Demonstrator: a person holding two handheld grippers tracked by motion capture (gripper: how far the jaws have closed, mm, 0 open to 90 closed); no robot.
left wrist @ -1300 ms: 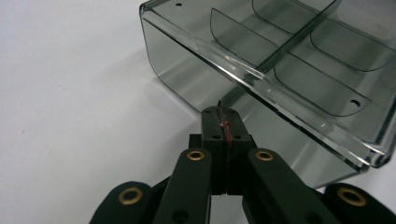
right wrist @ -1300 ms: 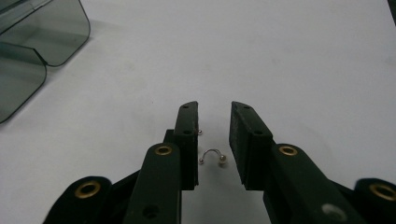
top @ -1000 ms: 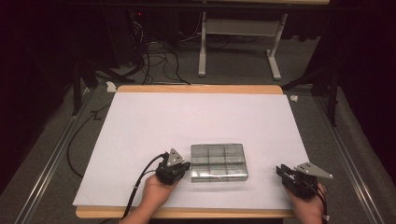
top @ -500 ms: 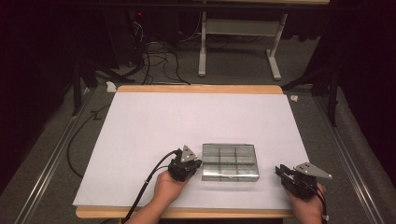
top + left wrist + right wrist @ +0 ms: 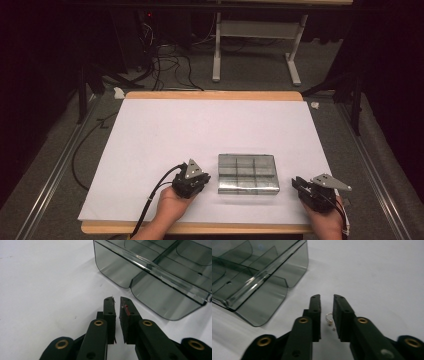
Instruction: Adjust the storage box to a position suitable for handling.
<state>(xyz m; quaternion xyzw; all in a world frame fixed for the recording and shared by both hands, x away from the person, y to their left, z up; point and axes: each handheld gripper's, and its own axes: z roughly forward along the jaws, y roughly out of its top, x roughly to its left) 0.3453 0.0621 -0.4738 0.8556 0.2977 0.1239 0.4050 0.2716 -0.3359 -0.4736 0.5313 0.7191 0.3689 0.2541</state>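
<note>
A clear smoke-grey compartment box (image 5: 247, 173) lies on the white table sheet (image 5: 210, 130) near the front edge. My left gripper (image 5: 202, 180) sits just left of the box, a little apart from it. Its jaws (image 5: 117, 300) have just been opening and stand a narrow gap apart with nothing between them; the box corner (image 5: 155, 277) is ahead of them. My right gripper (image 5: 297, 183) rests to the right of the box (image 5: 262, 282). Its jaws (image 5: 327, 297) have just been closing, and a tiny silver hook-shaped piece (image 5: 329, 319) lies on the sheet between them, untouched.
The wooden table edge (image 5: 200, 229) runs along the front under the hands. Black cables (image 5: 160, 60) and a white stand (image 5: 250, 45) are on the floor beyond the table. The sheet's far half has free room.
The box has slid to the right along with my left gripper, which has since drawn slightly back from it. The right hand has stayed put.
</note>
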